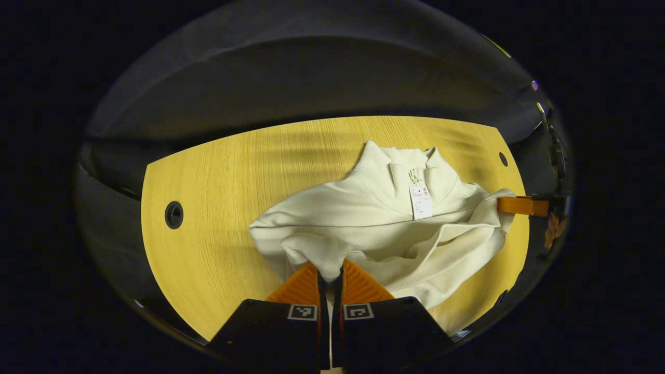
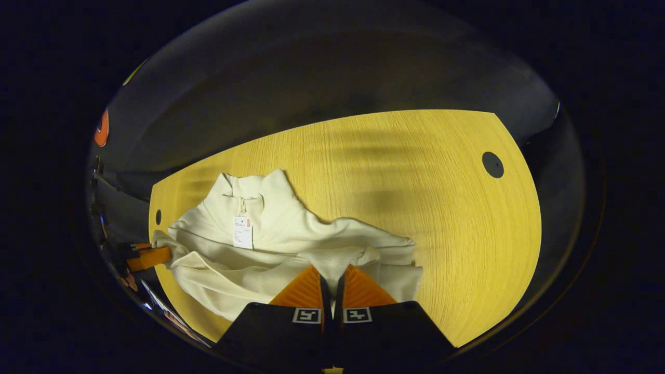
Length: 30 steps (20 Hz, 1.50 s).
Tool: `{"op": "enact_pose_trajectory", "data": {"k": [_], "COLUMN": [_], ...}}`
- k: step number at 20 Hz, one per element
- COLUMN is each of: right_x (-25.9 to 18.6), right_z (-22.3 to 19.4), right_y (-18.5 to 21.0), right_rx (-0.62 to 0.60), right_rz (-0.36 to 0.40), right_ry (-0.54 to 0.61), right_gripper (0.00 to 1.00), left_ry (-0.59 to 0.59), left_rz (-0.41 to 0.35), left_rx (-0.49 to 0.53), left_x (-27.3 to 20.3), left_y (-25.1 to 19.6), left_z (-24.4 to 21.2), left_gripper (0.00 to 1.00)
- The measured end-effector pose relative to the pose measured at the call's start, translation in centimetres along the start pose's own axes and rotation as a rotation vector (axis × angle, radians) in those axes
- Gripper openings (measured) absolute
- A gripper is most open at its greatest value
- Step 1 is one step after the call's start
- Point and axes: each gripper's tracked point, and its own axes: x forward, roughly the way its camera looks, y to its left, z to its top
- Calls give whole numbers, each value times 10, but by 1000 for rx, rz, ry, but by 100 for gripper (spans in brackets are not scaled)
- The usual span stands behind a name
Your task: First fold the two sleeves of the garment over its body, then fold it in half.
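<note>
Gripping cloth on both sides is how I read this: my left gripper has its jaws clenched on a bunch of the cream garment, fabric pinched between the two fingers, and my right gripper is clamped the same way on a fold near the other end. From the left gripper view I can see the right gripper at the garment's far edge, and the right gripper view shows the left one likewise.

That garment lies on the wooden table, collar away from me with a hang tag on its chest, the lower part bunched and lifted toward my fingers. I cannot pick out either sleeve cleanly in the heap, so I judge this fits either a sleeve fold in hand or the halving fold under way; I won't call it.

Risks as I judge them: each pinch looks shallow, so the cloth could slip out if I pull apart or lift unevenly. One hand leading would skew the fold and leave the hem crooked against the collar. I may also hold more than one layer, which would drag hidden fabric along and undo whatever lies flat beneath. The tag could end up trapped in the fold
</note>
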Motion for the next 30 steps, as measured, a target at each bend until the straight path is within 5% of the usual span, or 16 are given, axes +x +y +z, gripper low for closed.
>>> {"op": "enact_pose_trajectory", "data": {"k": [7,12,13,14,15,22,24,26,27,30], "right_x": [21,21,23,24,23,24,19,13,8,-8], "right_z": [-2,-3,-3,-4,-4,1,4,8,8,10], "right_y": [0,0,1,2,3,-11,-6,-4,-4,-8], "right_rx": [18,14,18,23,28,-50,-33,-47,-61,-106], "right_rz": [-8,8,10,9,4,-79,-75,-70,-69,-88], "right_ry": [24,19,20,20,18,-55,-84,-121,-133,-185], "right_gripper": [1,2,6,7,9,38,60,90,91,99], "left_ry": [24,1,-1,3,1,-34,-75,-104,-119,-146], "left_rz": [-27,-46,-52,-58,-61,-29,-37,-33,-5,11], "left_rx": [-68,-128,-129,-127,-132,-202,-211,-203,-193,-199], "left_x": [35,42,42,39,42,37,24,5,-4,-34], "left_y": [-1,1,0,-1,-3,-6,-9,-13,-8,-7], "left_z": [-6,-6,-5,-5,-6,-5,-4,-4,-5,-15], "left_gripper": [5,15,18,10,21,32,41,81,98,99]}}
